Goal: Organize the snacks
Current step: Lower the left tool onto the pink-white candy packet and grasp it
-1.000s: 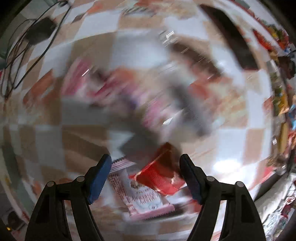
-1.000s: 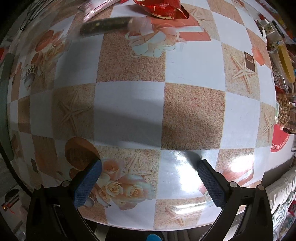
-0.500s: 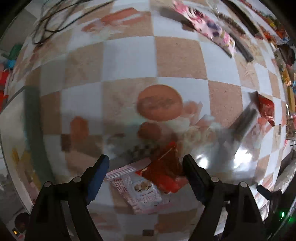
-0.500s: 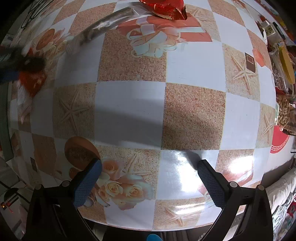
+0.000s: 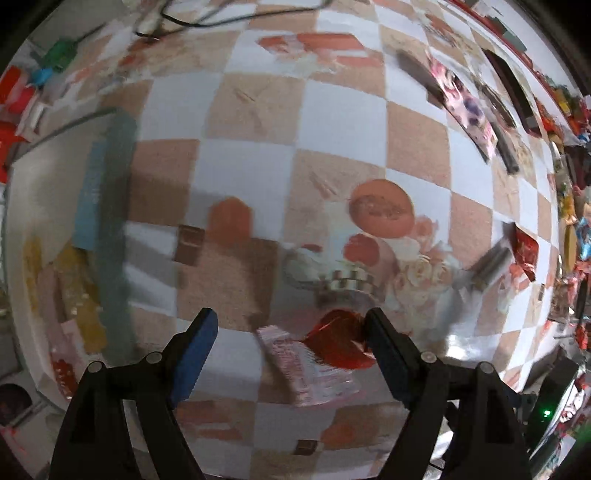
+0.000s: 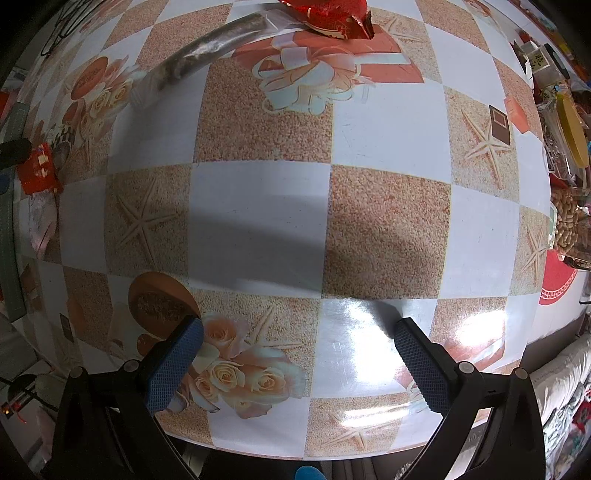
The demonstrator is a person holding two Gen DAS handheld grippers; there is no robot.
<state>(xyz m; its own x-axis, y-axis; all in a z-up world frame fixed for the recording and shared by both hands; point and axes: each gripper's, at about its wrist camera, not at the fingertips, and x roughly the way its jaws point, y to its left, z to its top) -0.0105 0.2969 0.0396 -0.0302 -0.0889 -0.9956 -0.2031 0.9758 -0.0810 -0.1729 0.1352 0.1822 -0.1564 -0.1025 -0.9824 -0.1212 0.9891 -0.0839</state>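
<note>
My left gripper (image 5: 291, 332) points straight down over the checked tablecloth (image 5: 251, 170), jaws wide. Between them are a red foil packet (image 5: 340, 347) and a pink-white packet (image 5: 306, 373). The red one touches the right pad, while bare cloth shows between the pink one and the left pad (image 5: 195, 350). In the right wrist view both packets appear at the far left, red packet (image 6: 37, 170) above pink packet (image 6: 40, 221), under a black finger. My right gripper (image 6: 295, 343) stands open above the cloth with nothing between its fingers.
A white bin with a green-blue rim (image 5: 107, 221), holding yellow snacks, lies left of the left gripper. A dark snack stick (image 6: 214, 44) and a second red foil packet (image 6: 332, 14) lie farther off. More packets (image 5: 465, 107) and clutter line the right table edge (image 6: 569, 140).
The left gripper has swept across the table and the bin has come into view on the left. The two packets travelled with it and shifted off the left pad. The right gripper kept still.
</note>
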